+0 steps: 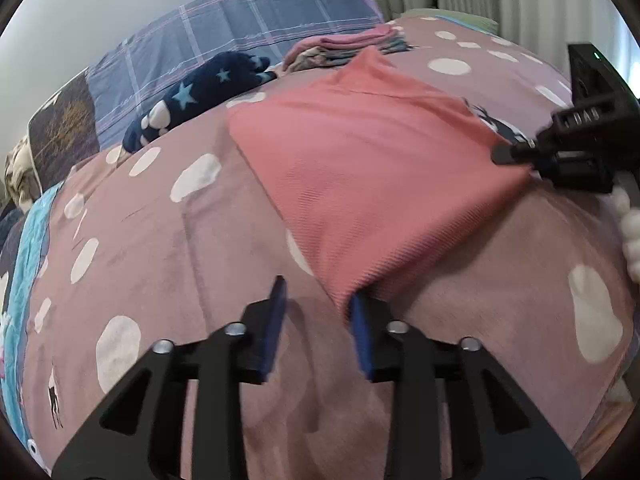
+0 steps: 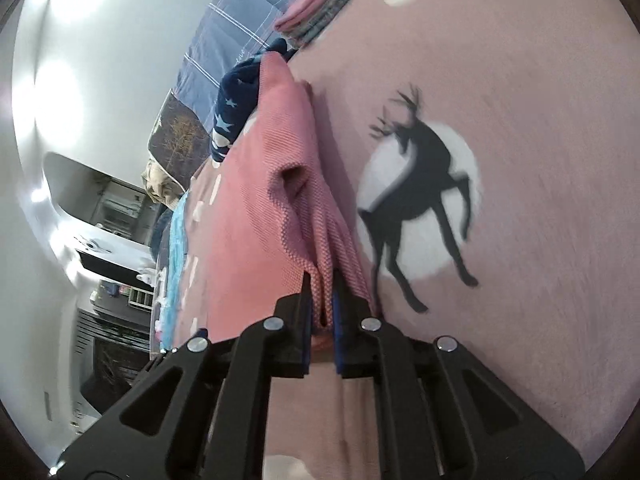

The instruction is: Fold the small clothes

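Left wrist view, entry: a pink ribbed garment was recorded lying spread on a bed covered by a dusty-pink blanket with white spots. The left tongs were seen at the garment's near corner; the jaws stood apart, the cloth corner lay against the right blue pad only, and no clamping was shown. The right tongs were noted at the garment's right-hand corner, closed on the fabric. Beyond the garment, a folded stack of clothes was listed, topped by a pink piece. Left of the garment, a navy plush item with pale stars was recorded, and behind it a blue checked pillow.

Right wrist view, entry: the right tongs were seen gripping a bunched edge of the pink ribbed garment, the fabric pinched between both blue pads. Just right of the garment, a black deer print on a white disc was noted on the blanket. The folded stack was seen beyond the garment.
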### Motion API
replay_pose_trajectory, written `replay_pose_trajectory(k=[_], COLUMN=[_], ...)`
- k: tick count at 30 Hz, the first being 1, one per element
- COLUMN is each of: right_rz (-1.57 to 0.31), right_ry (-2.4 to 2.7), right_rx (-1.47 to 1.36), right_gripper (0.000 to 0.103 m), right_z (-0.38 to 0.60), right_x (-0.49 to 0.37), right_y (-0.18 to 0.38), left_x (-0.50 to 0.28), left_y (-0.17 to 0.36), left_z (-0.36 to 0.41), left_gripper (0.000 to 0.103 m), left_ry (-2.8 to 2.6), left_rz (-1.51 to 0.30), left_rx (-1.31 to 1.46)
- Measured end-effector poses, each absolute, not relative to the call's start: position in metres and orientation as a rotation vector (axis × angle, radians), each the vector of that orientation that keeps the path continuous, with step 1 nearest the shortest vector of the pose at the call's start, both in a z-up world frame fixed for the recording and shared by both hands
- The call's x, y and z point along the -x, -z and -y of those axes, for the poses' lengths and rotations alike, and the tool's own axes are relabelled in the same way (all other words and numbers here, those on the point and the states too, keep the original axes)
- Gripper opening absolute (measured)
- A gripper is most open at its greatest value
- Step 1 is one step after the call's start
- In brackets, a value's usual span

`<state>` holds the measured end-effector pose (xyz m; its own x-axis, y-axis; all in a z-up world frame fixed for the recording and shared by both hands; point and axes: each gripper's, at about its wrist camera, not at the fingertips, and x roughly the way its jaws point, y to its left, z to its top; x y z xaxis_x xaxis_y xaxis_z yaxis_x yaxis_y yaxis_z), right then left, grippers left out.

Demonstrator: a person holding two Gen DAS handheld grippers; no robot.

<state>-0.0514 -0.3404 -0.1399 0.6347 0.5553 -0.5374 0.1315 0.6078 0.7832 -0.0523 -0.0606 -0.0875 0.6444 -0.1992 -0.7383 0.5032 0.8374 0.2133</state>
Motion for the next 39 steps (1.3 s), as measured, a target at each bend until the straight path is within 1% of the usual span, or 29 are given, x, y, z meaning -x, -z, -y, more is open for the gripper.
replay_pose_trajectory(k=[1, 2, 5, 8, 11, 13, 15, 16, 17, 18, 19, 20, 23, 24, 25, 26, 28, 30, 31, 32, 34, 35, 36, 39], right_rz=[-0.870, -0.865, -0.826, -0.772, -0.729, -0.723, -0.744, -0.779, -0.811, -0.853, -0.842, -0.827, -0.841, -0.839, -0.818, -0.800, -0.751, -0.708, -0.711, -0.740, -0.847, -0.874, -0.859, -0.843], right_ry=[-0.274, -0.261, -0.225, -0.201, -0.256, -0.329, -0.344, -0.295, -0.228, -0.146, -0.161, -0.175, -0.163, -0.186, -0.243, -0.276, -0.282, -0.265, -0.259, -0.221, -0.119, -0.133, -0.170, -0.245], right_rx=[-0.884, -0.847, -0.722, -0.622, -0.561, -0.540, -0.527, -0.497, -0.454, -0.392, -0.398, -0.407, -0.298, -0.294, -0.319, -0.324, -0.246, -0.166, -0.153, -0.131, -0.085, -0.125, -0.213, -0.310], right_gripper=[0.009, 0.009, 0.012, 0.012, 0.012, 0.012, 0.012, 0.012, 0.012, 0.005, 0.000, 0.000, 0.000, 0.008, 0.011, 0.011, 0.011, 0.013, 0.016, 0.018, 0.023, 0.029, 0.029, 0.029], right_z=[0.340, 0.339, 0.334, 0.330, 0.316, 0.303, 0.294, 0.292, 0.292, 0.295, 0.297, 0.299, 0.287, 0.282, 0.280, 0.277, 0.267, 0.264, 0.265, 0.267, 0.276, 0.281, 0.293, 0.307], right_x=[0.052, 0.053, 0.058, 0.065, 0.061, 0.050, 0.038, 0.033, 0.030, 0.029, 0.031, 0.035, 0.037, 0.035, 0.034, 0.031, 0.018, 0.003, -0.006, -0.019, -0.042, -0.046, -0.044, -0.044], right_y=[0.135, 0.128, 0.105, 0.084, 0.069, 0.069, 0.078, 0.087, 0.095, 0.109, 0.113, 0.114, 0.101, 0.094, 0.086, 0.078, 0.061, 0.053, 0.055, 0.064, 0.095, 0.107, 0.107, 0.091], left_x=[0.055, 0.058, 0.062, 0.069, 0.066, 0.054, 0.031, 0.021, 0.009, 0.007, 0.010, 0.014, 0.018, 0.017, 0.015, 0.010, 0.007, -0.006, -0.014, -0.021, -0.029, -0.026, -0.024, -0.026], left_y=[0.087, 0.085, 0.077, 0.058, 0.036, 0.033, 0.049, 0.062, 0.086, 0.094, 0.097, 0.095, 0.092, 0.090, 0.088, 0.082, 0.068, 0.062, 0.067, 0.073, 0.094, 0.096, 0.094, 0.079], left_z=[0.062, 0.063, 0.060, 0.048, 0.046, 0.052, 0.058, 0.060, 0.063, 0.061, 0.057, 0.055, 0.058, 0.059, 0.059, 0.059, 0.056, 0.059, 0.059, 0.060, 0.057, 0.054, 0.053, 0.047], left_gripper=[0.020, 0.016, 0.011, 0.011, 0.011, 0.011, 0.011, 0.011, 0.012, 0.012, 0.012, 0.012, 0.012, 0.012, 0.012, 0.012, 0.013, 0.016, 0.024, 0.031, 0.031, 0.031, 0.032, 0.033], left_ry=[0.426, 0.441, 0.490, 0.622, 0.681, 0.654, 0.627, 0.608, 0.568, 0.566, 0.574, 0.584, 0.595, 0.591, 0.588, 0.583, 0.578, 0.556, 0.545, 0.543, 0.538, 0.547, 0.551, 0.549], left_rz=[-0.769, -0.769, -0.791, -0.820, -0.776, -0.738, -0.783, -0.828, -0.909, -0.922, -0.894, -0.881, -0.874, -0.883, -0.891, -0.886, -0.823, -0.791, -0.802, -0.826, -0.875, -0.860, -0.854, -0.828], left_rx=[-0.434, -0.441, -0.429, -0.306, -0.212, -0.193, -0.157, -0.149, -0.148, -0.130, -0.100, -0.101, -0.156, -0.162, -0.160, -0.151, -0.139, -0.147, -0.141, -0.139, -0.132, -0.123, -0.125, -0.134])
